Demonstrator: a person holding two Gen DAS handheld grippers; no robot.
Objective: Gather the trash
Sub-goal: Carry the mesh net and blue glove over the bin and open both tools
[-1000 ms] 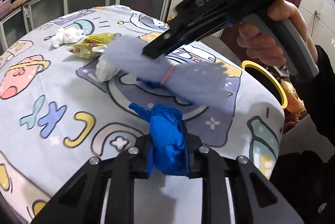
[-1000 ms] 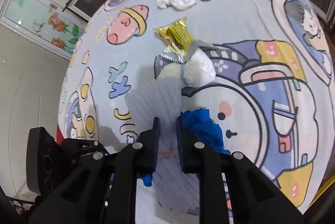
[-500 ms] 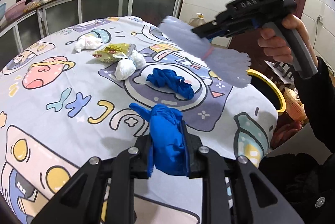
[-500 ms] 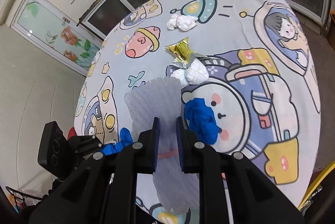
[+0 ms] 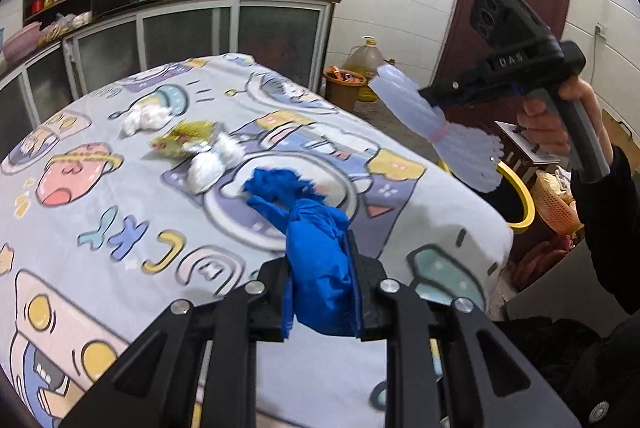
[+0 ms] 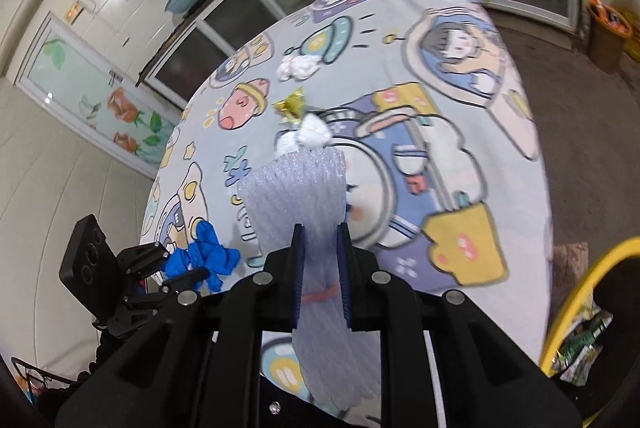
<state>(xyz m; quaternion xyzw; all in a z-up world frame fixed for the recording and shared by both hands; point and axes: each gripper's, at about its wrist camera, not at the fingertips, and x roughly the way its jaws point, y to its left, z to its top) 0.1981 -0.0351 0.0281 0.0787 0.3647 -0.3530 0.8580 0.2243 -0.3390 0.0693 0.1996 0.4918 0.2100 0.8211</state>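
left gripper clenched on crumpled blue glove, over cartoon-print tablecloth | right gripper clamped on white foam fruit net, beyond cloth edge above yellow-rimmed bin, bin largely hidden | second blue glove partly hidden

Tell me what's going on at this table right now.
A person is clearing trash off a round table with a cartoon-print cloth, one hand-held gripper in each hand. The left hand-held gripper is shut on a crumpled blue glove. The right hand-held gripper is shut on a pale foam net sleeve, raised near the yellow-rimmed bin. Another blue glove, white tissue wads and a gold wrapper lie on the cloth.
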